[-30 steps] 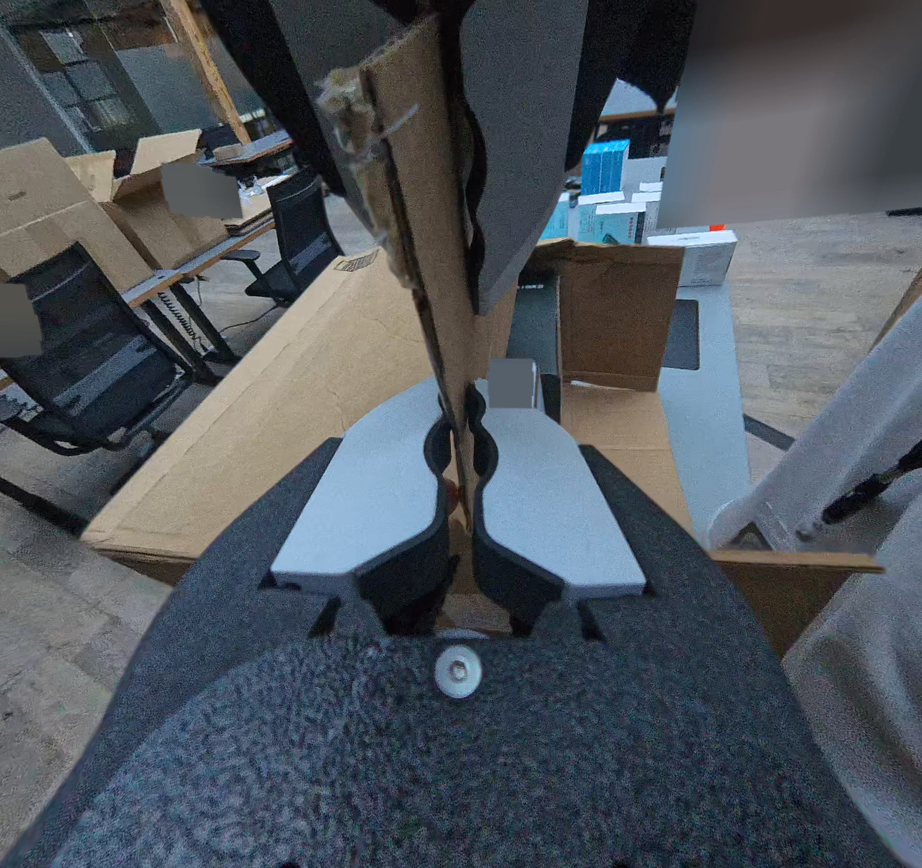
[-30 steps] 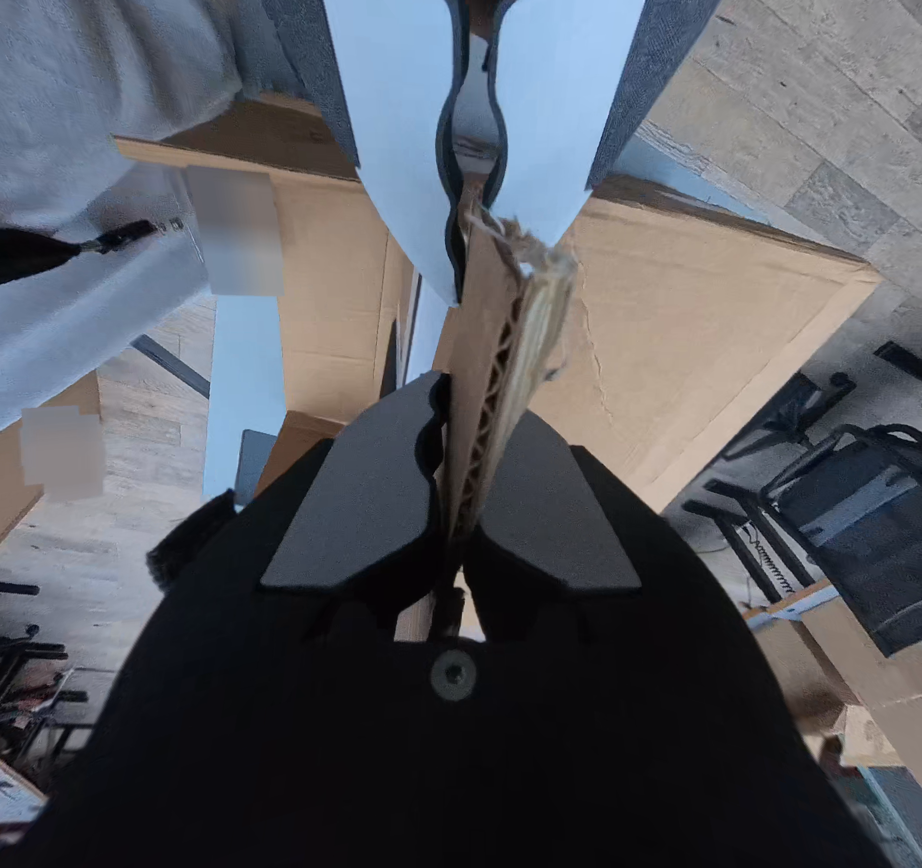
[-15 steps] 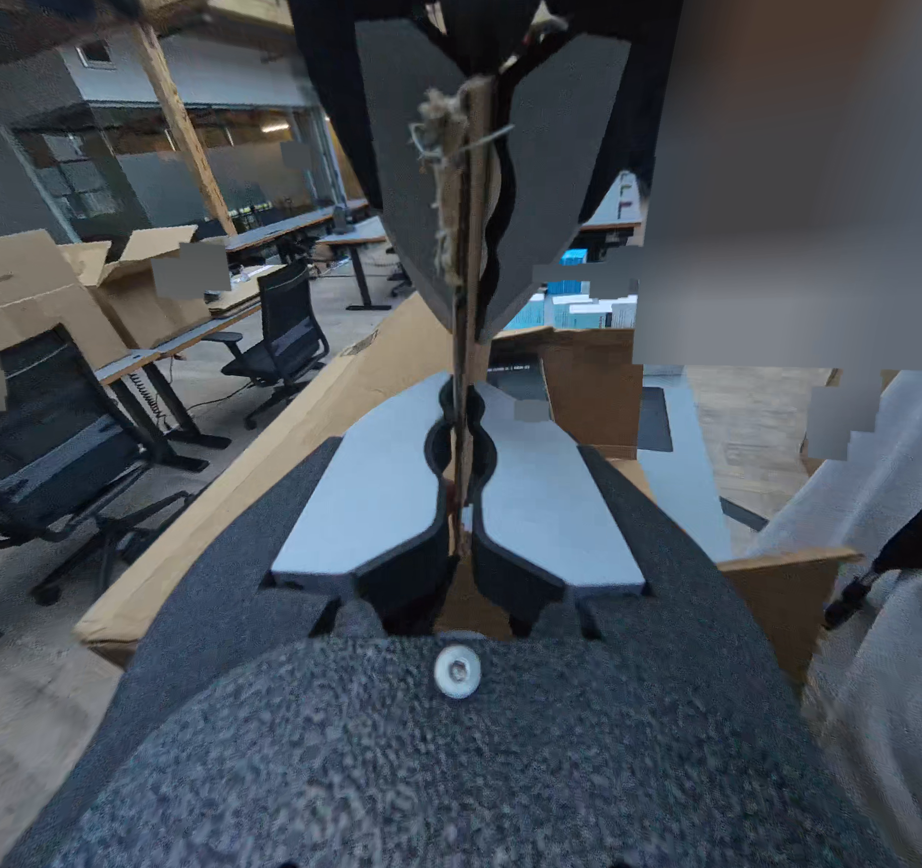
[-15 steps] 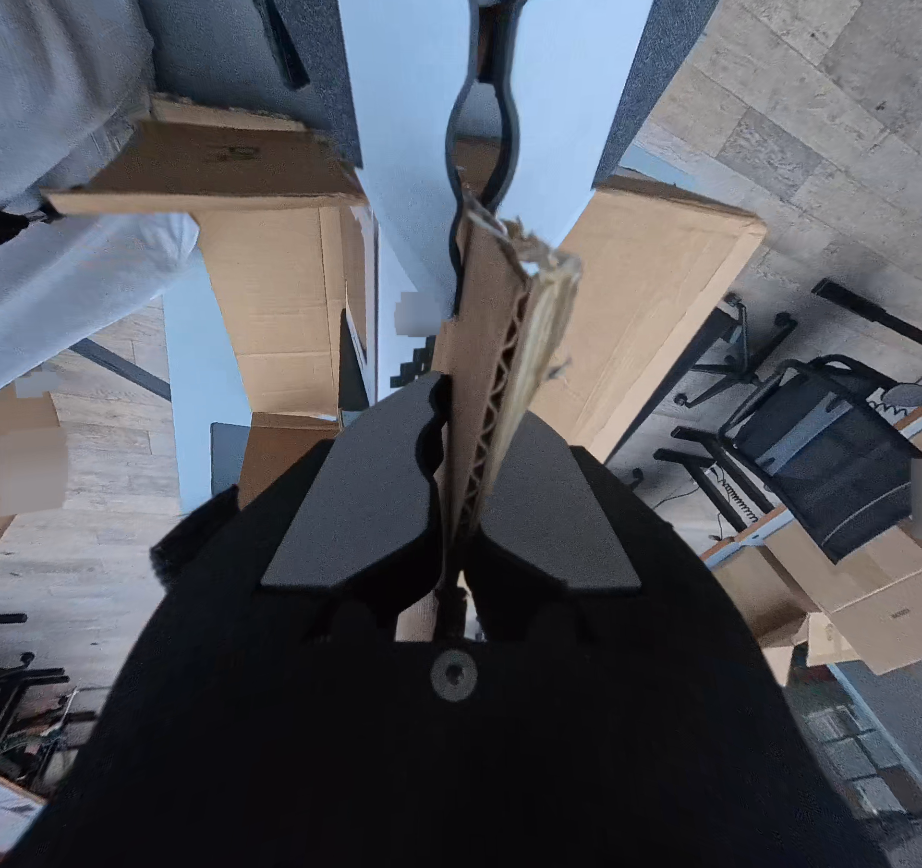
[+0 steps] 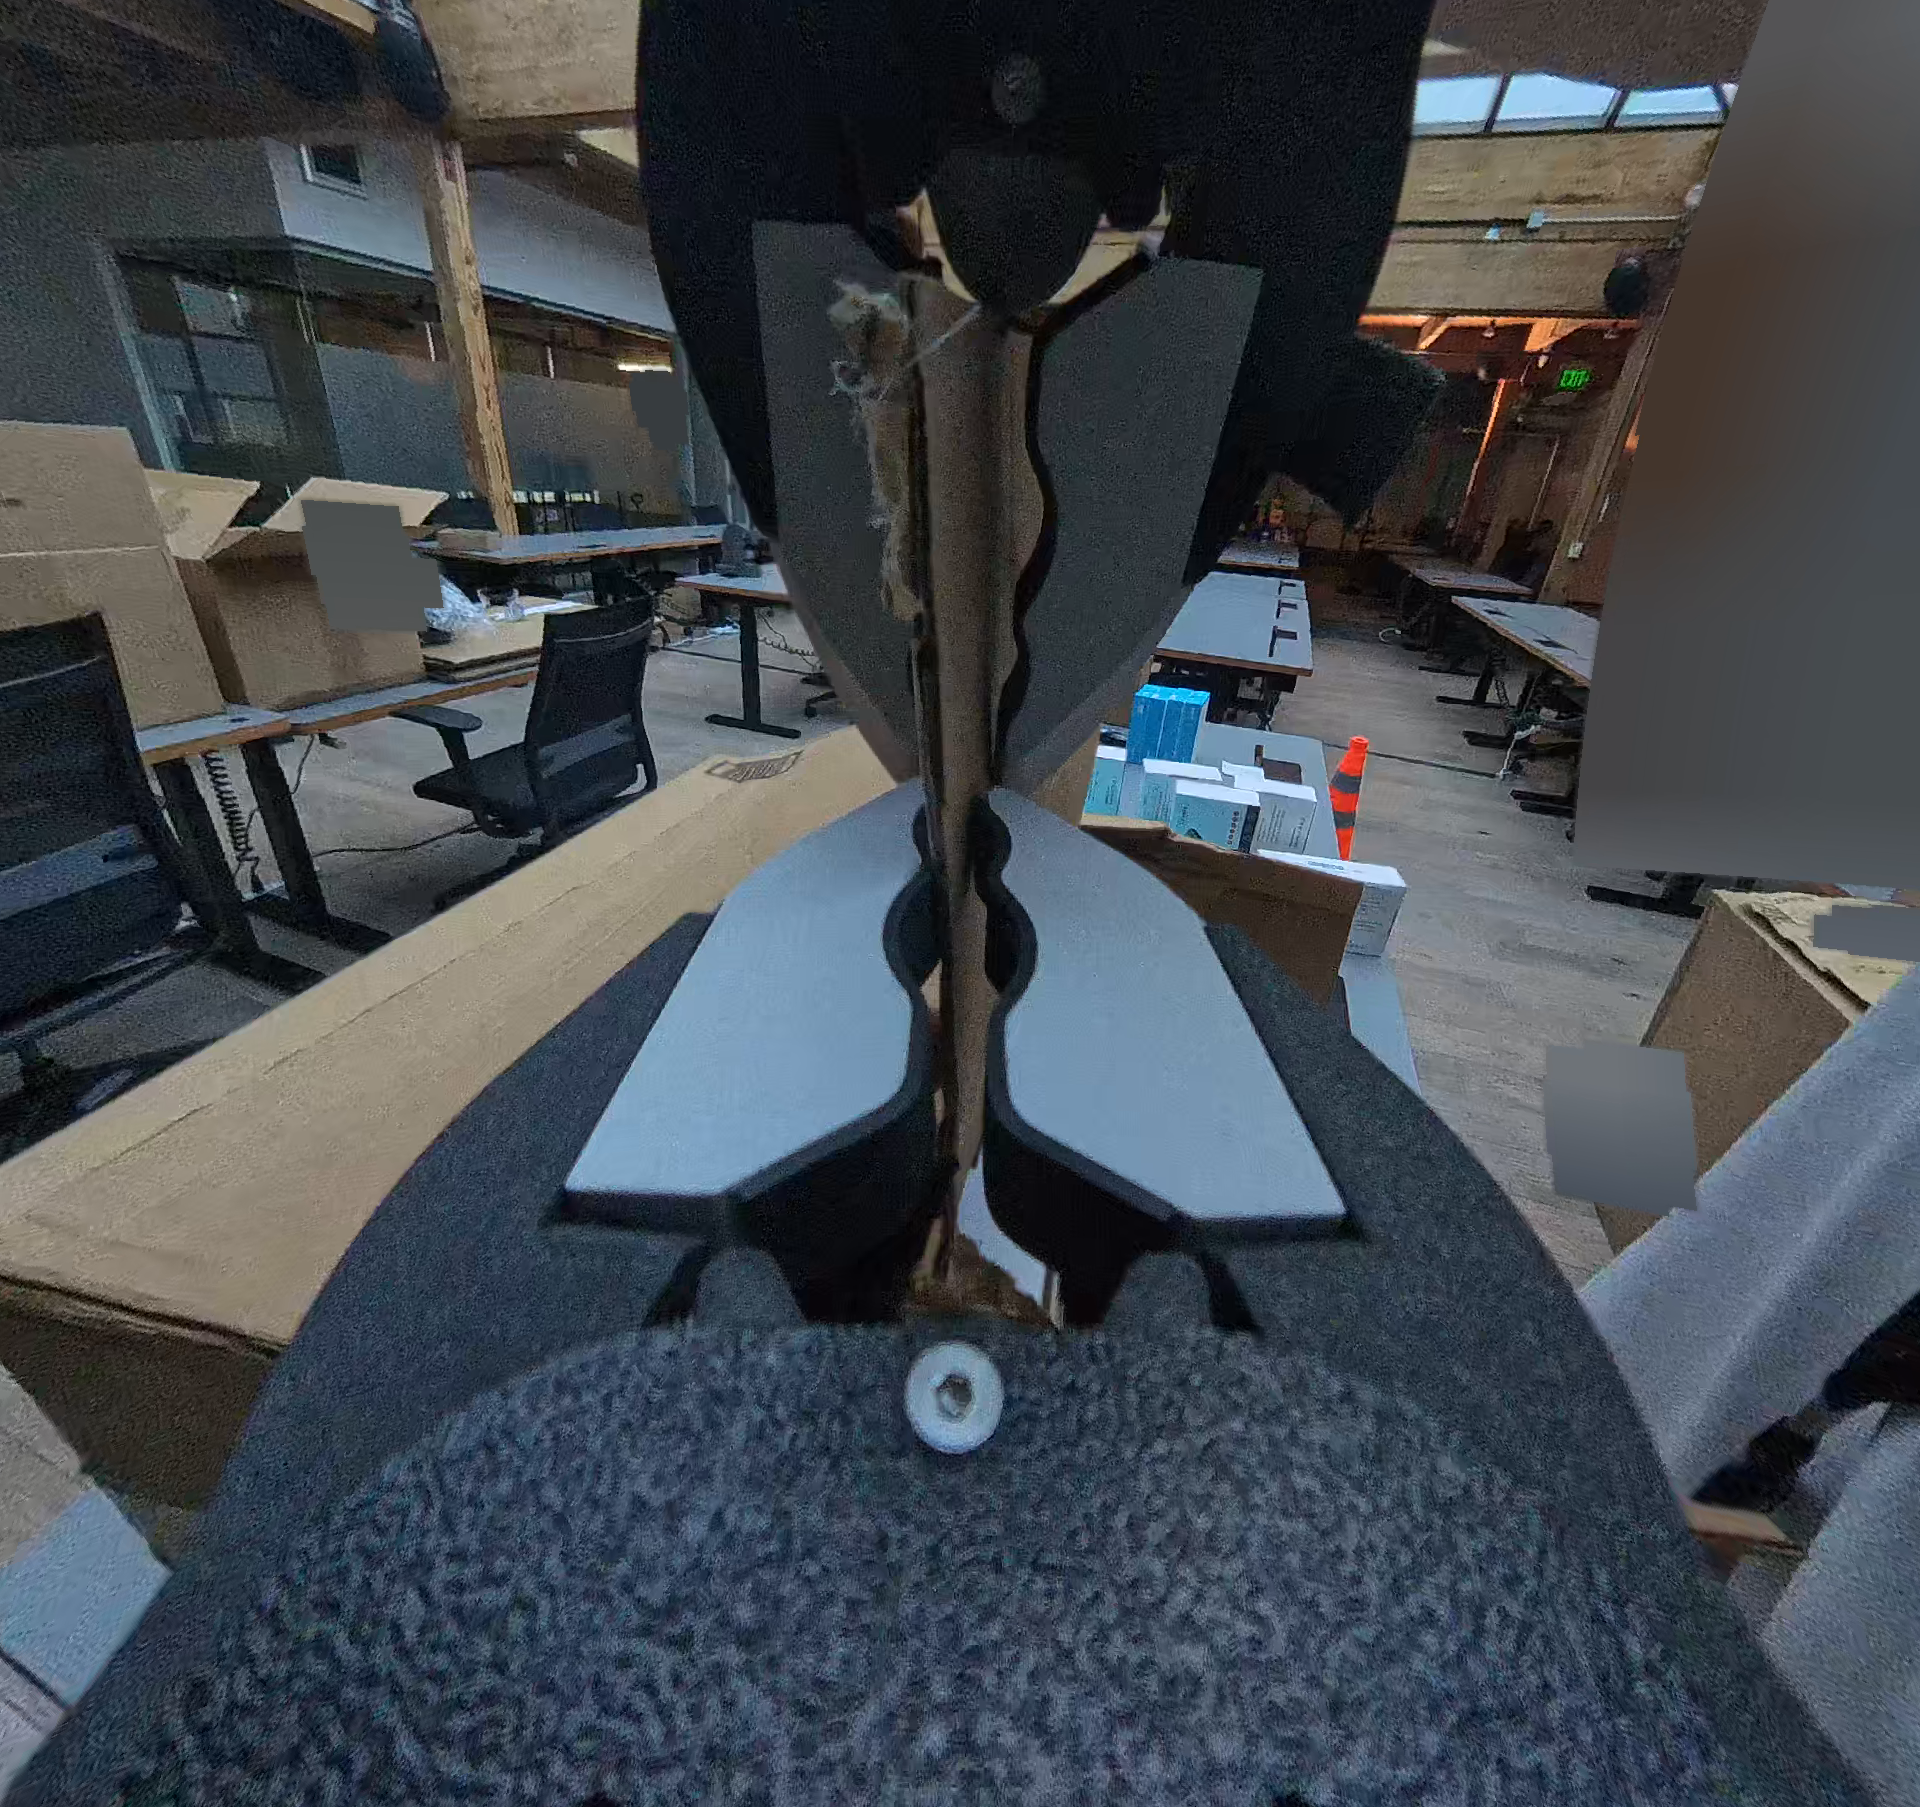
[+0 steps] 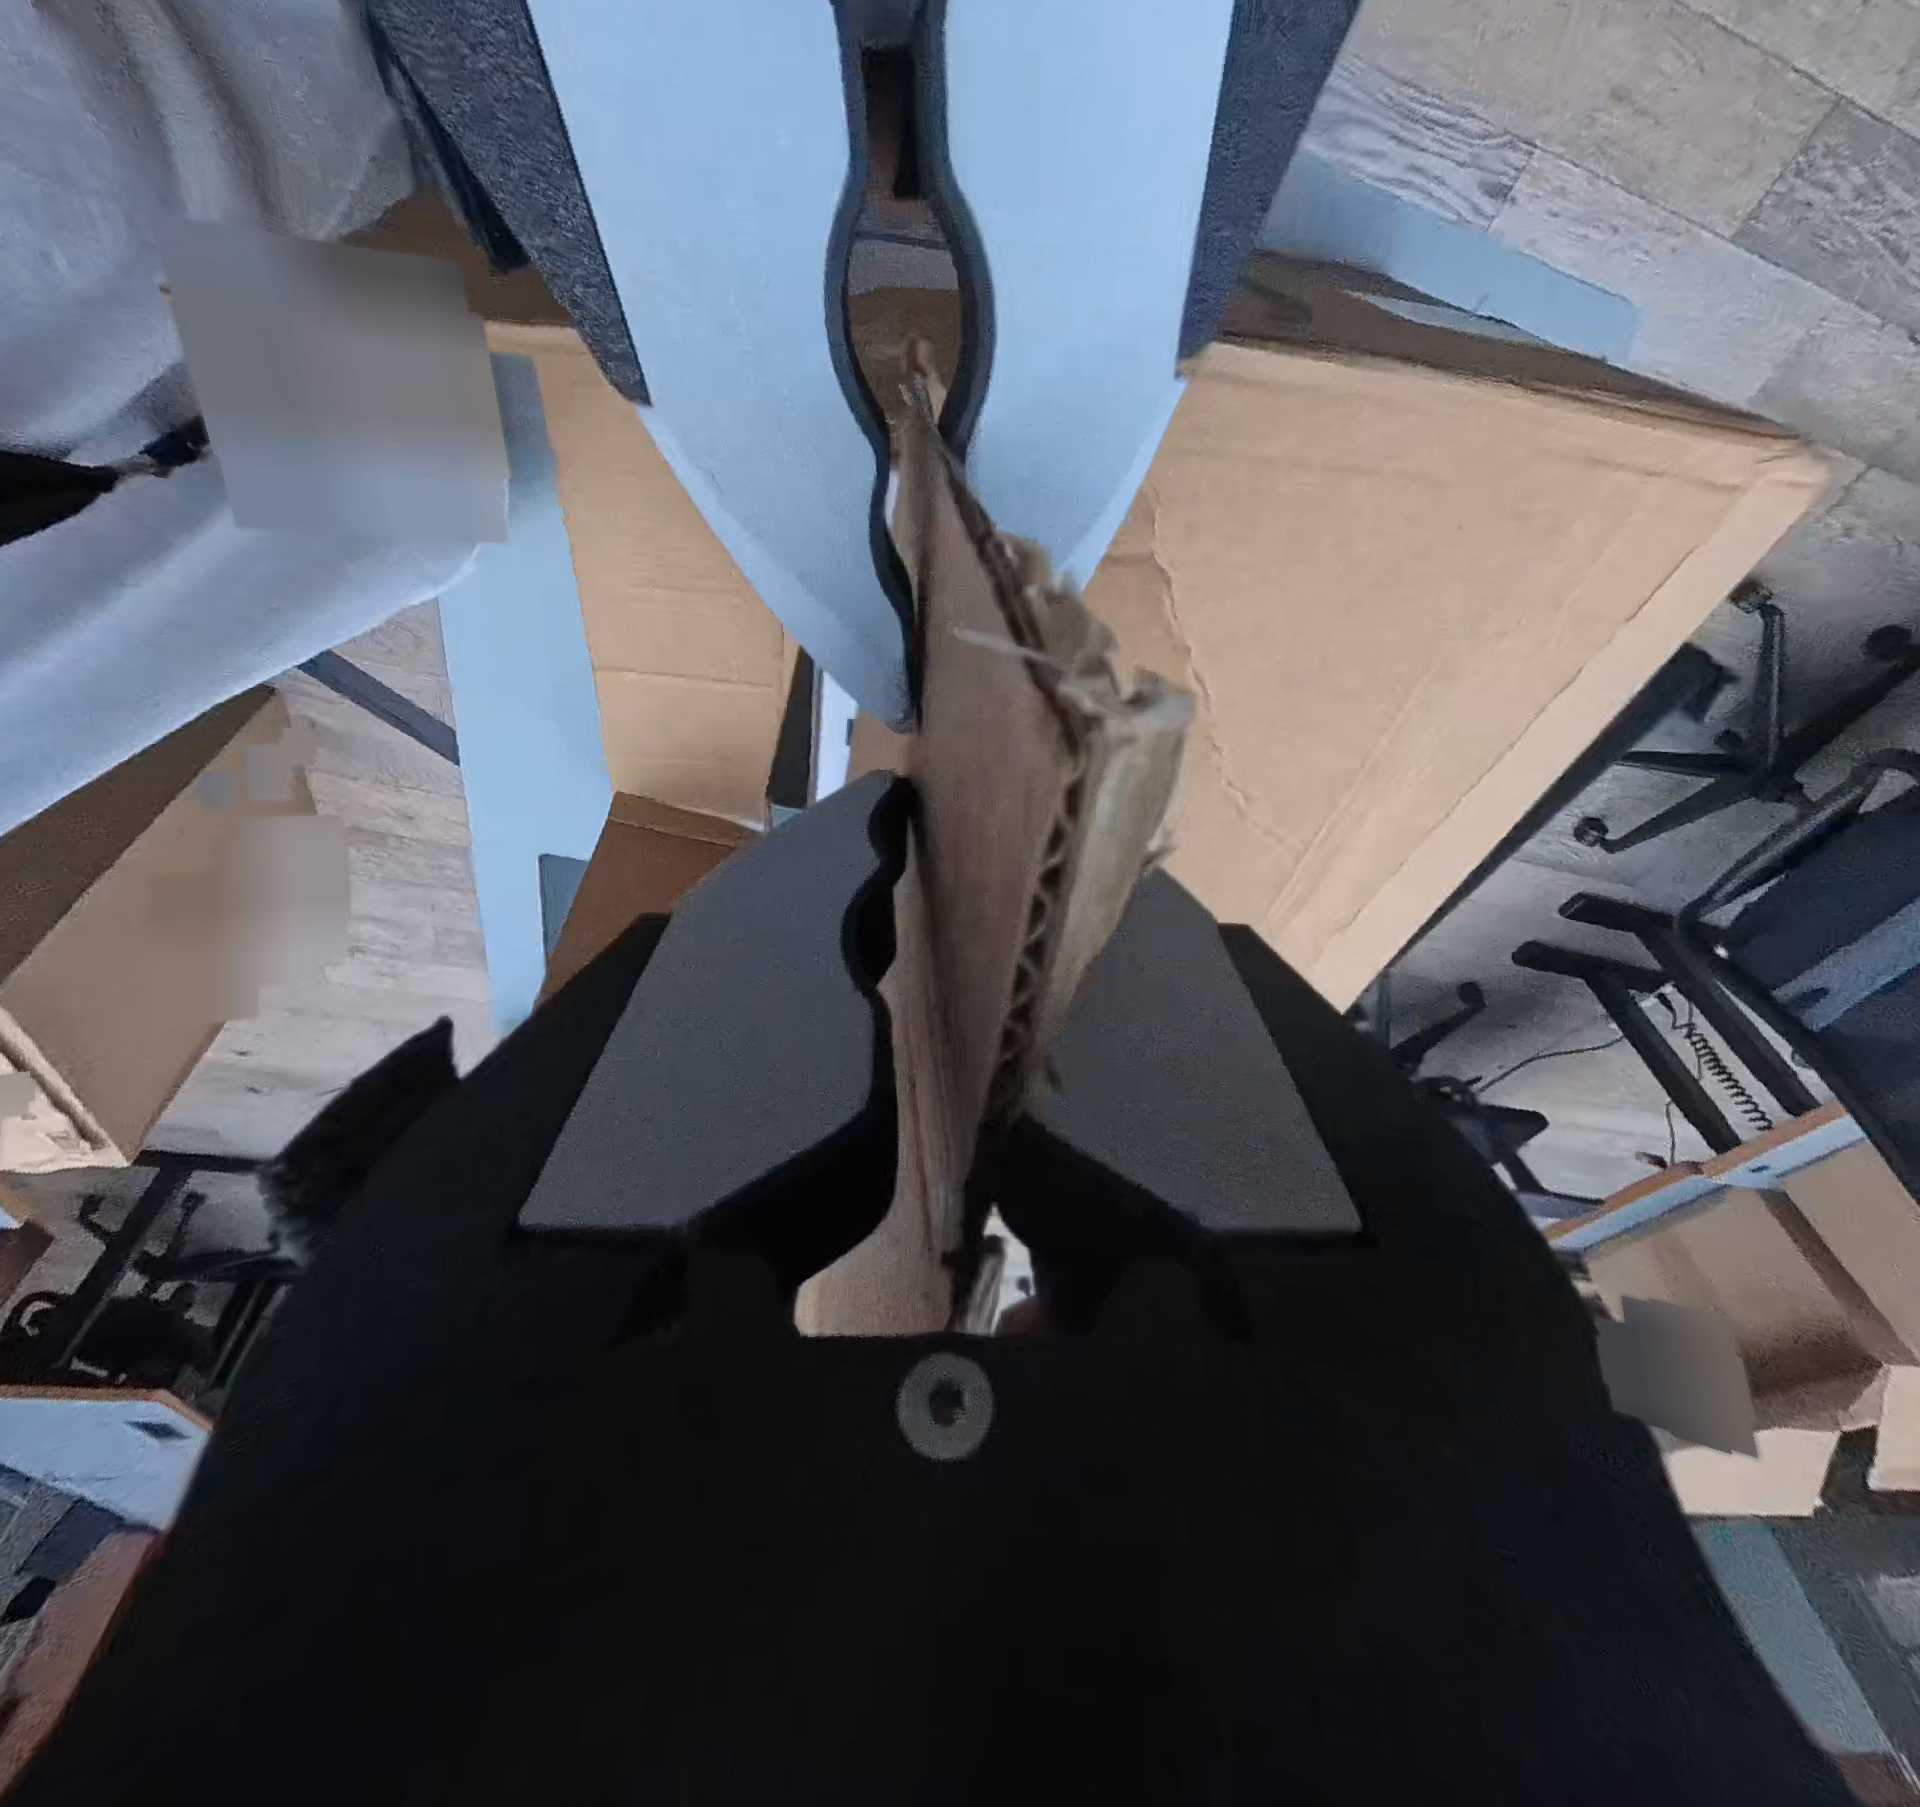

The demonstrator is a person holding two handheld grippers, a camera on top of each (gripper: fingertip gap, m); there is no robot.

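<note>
A torn strip of brown corrugated cardboard (image 5: 971, 552) is held edge-on between both grippers in the air. My left gripper (image 5: 961, 822), with grey fingers, is shut on its lower end. The black right gripper shows opposite it in the left wrist view (image 5: 992, 718), pointing back at me and clamped on the strip's frayed upper end. In the right wrist view my right gripper (image 6: 971, 822) is shut on the cardboard strip (image 6: 1003, 791), whose torn, fluted edge faces right. The grey left gripper shows above in that view (image 6: 914, 531), closed on the far end.
A large flat cardboard box (image 5: 343, 1019) lies below on a grey table (image 5: 1377, 1019); it also shows in the right wrist view (image 6: 1403, 614). Small white and blue boxes (image 5: 1195, 791), an orange cone (image 5: 1349, 791), office chairs (image 5: 551, 739) and desks stand around. A person's white sleeve (image 5: 1745, 1269) is at right. Both grippers' tips are close together, under 4 cm apart.
Both grippers have kept hold of the cardboard strip. The pair has tilted upward, so the left wrist view now looks across the room instead of down at the box. The strip now appears edge-on.
</note>
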